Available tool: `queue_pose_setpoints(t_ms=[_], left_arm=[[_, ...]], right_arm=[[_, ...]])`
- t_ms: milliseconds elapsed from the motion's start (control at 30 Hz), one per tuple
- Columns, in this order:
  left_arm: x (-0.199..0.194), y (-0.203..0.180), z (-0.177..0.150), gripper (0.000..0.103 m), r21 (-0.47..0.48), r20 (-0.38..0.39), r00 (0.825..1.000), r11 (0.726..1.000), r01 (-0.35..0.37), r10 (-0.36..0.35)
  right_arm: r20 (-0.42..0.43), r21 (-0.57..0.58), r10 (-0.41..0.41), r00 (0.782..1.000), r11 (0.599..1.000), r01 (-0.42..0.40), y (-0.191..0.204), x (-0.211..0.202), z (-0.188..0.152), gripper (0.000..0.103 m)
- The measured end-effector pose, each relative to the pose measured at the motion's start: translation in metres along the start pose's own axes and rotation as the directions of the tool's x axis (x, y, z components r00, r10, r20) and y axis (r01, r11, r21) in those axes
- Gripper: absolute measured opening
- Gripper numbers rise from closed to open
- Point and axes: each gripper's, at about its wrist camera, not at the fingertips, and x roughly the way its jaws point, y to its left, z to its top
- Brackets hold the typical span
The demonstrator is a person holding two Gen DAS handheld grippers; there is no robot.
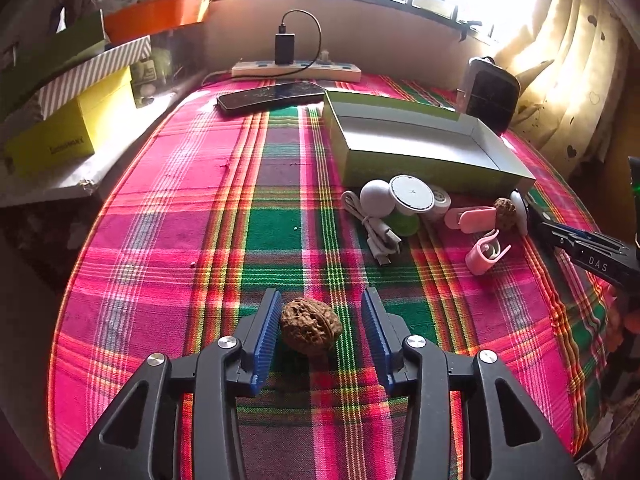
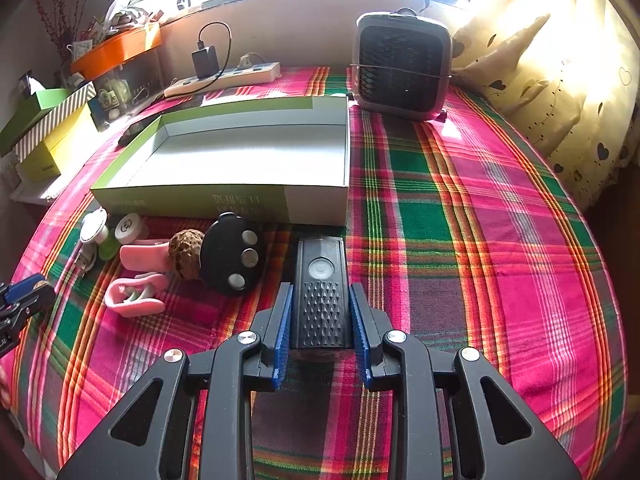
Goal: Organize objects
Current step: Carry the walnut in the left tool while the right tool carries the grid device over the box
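A brown walnut (image 1: 310, 327) lies on the plaid cloth between the blue pads of my left gripper (image 1: 320, 312), touching the left pad; the jaws stand open around it. My right gripper (image 2: 320, 312) is shut on a black bike light (image 2: 321, 296) that rests on the cloth. An open green-and-white box (image 2: 240, 160) stands behind it, also in the left wrist view (image 1: 420, 148). Before the box lie a second walnut (image 2: 185, 254), a black three-button remote (image 2: 234, 258), pink clips (image 2: 136, 294), white round gadgets (image 1: 412, 198) and a white cable (image 1: 376, 232).
A black mesh fan (image 2: 402, 64) stands at the back right. A power strip with a charger (image 1: 296, 68) and a phone (image 1: 272, 96) lie at the back. Stacked boxes (image 1: 68, 120) sit on the left ledge. Curtains (image 2: 560, 80) hang on the right.
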Motion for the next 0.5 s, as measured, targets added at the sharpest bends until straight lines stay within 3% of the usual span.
queue_pose_setpoints(t_ms=[200,300,500], left_arm=[[0.003,-0.0004,-0.0039,0.039,0.002,-0.01,1.0,1.0,-0.017,0.017],[0.0031,-0.0002,-0.0038,0.029,0.007,-0.008,0.999,0.999,-0.035,0.035],[0.0027,0.0028,-0.0032,0.029,-0.001,-0.008,1.0,1.0,-0.029,0.029]], right_arm=[[0.001,-0.001,0.003,1.0,1.0,-0.003,0.0001,-0.0016,-0.0019,0.028],[0.001,-0.002,0.002,1.0,1.0,-0.002,0.0006,-0.0019,-0.0019,0.028],[0.001,-0.002,0.002,1.0,1.0,-0.002,0.0007,-0.0018,-0.0019,0.028]])
